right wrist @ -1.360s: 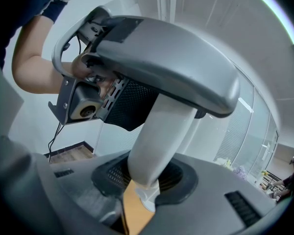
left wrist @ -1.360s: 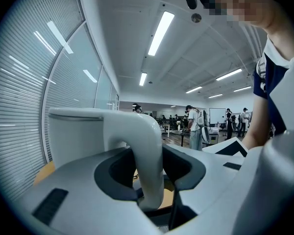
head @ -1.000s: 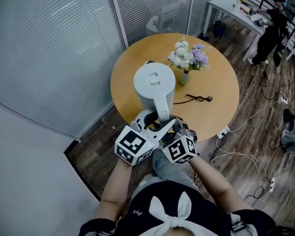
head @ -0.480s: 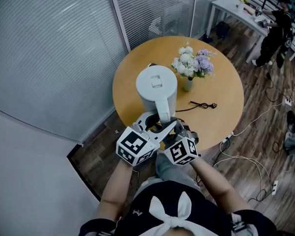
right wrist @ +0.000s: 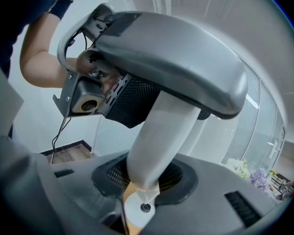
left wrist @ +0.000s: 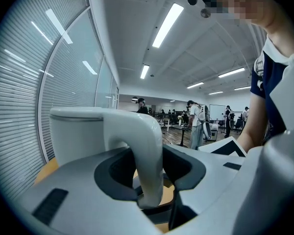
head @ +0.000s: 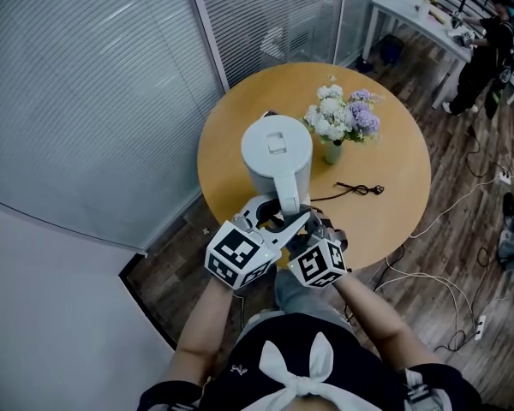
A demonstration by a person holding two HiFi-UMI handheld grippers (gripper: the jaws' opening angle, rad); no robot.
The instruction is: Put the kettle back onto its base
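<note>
Round wooden counter (head: 394, 144), seen from above. Just off its centre toward 9 o'clock, a white kettle (head: 277, 148), lid upward, handle (head: 286, 197) pointing to 6 o'clock. Cannot tell whether it is resting on the wood or raised off it.

At the counter's 6 o'clock edge, both grippers side by side on that handle. Left gripper (head: 272, 217) coming in from 7 o'clock, fingers clamped on the handle. In the left gripper view, the handle (left wrist: 147, 146) arching down between two dark curved pads (left wrist: 112, 175), with bare wood showing beneath. Right gripper (head: 305, 223) coming in from 5 o'clock, fingers likewise closed on the handle. In the right gripper view, the pale shaft of the handle (right wrist: 157, 141) held between meshed dark pads (right wrist: 112, 177). Low between them, under the handle's foot, a white disc (right wrist: 142, 208) with a small dark stud; impossible to tell what it belongs to.

At 2 o'clock from the kettle and just beside it, white and lilac flowers (head: 343, 116) in a small green vase (head: 331, 151). At 4 o'clock and well apart, a thin black cable (head: 358, 189) lying loose on the wood.
</note>
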